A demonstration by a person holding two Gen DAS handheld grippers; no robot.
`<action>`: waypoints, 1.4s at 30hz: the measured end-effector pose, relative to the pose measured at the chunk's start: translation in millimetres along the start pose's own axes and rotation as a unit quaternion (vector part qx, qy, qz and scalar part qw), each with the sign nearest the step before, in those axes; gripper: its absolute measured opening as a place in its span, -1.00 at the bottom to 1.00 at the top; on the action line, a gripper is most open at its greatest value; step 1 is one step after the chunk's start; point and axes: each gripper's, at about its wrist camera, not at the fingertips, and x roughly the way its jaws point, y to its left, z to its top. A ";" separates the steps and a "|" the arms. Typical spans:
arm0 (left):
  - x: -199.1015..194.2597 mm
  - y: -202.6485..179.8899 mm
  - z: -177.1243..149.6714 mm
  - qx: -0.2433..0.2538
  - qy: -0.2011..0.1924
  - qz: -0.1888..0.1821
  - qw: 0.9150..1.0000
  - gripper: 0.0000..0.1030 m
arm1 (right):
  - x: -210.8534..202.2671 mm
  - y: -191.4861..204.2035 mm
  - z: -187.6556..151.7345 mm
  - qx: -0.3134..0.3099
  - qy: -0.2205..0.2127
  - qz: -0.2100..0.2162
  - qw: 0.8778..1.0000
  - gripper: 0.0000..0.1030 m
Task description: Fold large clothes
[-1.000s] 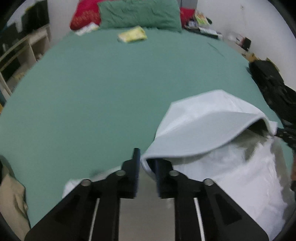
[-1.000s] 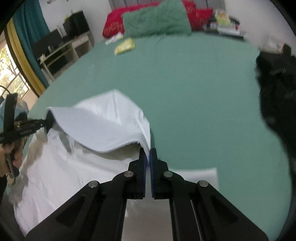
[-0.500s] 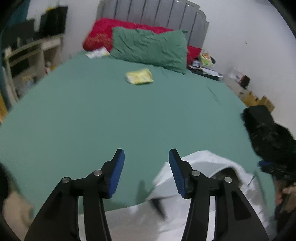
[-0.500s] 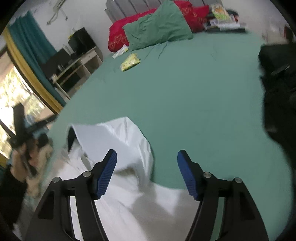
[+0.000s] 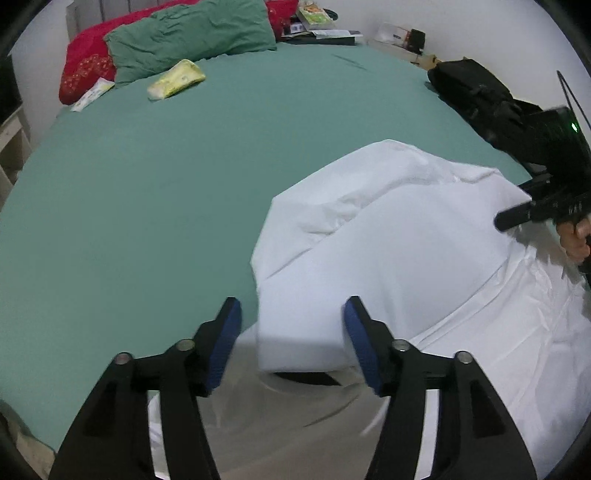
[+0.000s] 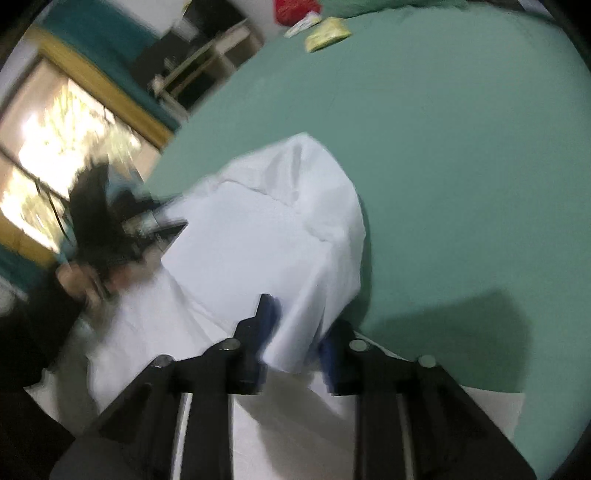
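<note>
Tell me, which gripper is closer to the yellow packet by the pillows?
Left. The left gripper sits on the yellow packet's side of the white garment; the right gripper is across it.

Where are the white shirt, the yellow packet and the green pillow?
white shirt (image 5: pixel 406 243), left wrist view, on the folded-over top layer.
yellow packet (image 5: pixel 176 78), left wrist view, on its middle.
green pillow (image 5: pixel 192 33), left wrist view, on its wrinkled front.

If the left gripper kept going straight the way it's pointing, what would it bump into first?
Most likely the white garment: its folded edge already lies between the opening jaws of the left gripper, untouched by either. Depth is hard to judge, but the green bed sheet lies beyond it.
</note>
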 end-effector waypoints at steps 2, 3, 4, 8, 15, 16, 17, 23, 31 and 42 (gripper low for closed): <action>5.4 7.4 4.3 -0.012 0.014 -0.019 1.000 0.30 | -2.2 19.7 -1.4 -0.066 -0.006 -0.054 0.996 -0.69; 11.5 11.6 8.7 -0.017 0.024 -0.034 0.999 0.31 | -3.2 29.8 -1.0 -0.101 -0.013 -0.097 0.990 -0.72; 14.1 14.8 8.2 -0.025 0.030 -0.050 0.998 0.36 | -3.6 43.7 0.9 -0.143 -0.026 -0.151 0.978 -0.75; 13.9 7.1 4.4 -0.011 0.025 -0.055 0.998 -0.16 | 5.3 81.2 3.7 -0.259 -0.077 -0.291 0.918 -0.76; -20.1 -30.5 3.1 0.033 -0.120 0.085 0.989 -0.74 | 44.7 115.9 -43.0 -0.406 -0.114 -0.420 0.804 -0.76; -22.1 -38.2 0.0 0.042 -0.131 0.100 0.985 -0.74 | 41.7 115.8 -50.4 -0.415 -0.118 -0.423 0.797 -0.75; -25.0 -45.5 -5.0 0.054 -0.141 0.114 0.982 -0.73 | 37.8 114.5 -58.6 -0.425 -0.120 -0.424 0.791 -0.74; -44.6 -62.0 -35.9 0.075 -0.130 0.113 0.982 -0.68 | 31.0 120.8 -90.9 -0.434 -0.100 -0.409 0.797 -0.62; -92.9 -67.8 -88.2 0.054 -0.100 0.082 0.990 -0.68 | 1.0 132.7 -114.6 -0.380 -0.039 -0.345 0.857 -0.61; -143.2 -59.9 -169.7 -0.042 -0.053 0.040 0.997 -0.36 | -68.4 147.9 -157.2 -0.228 -0.045 -0.295 0.927 -0.39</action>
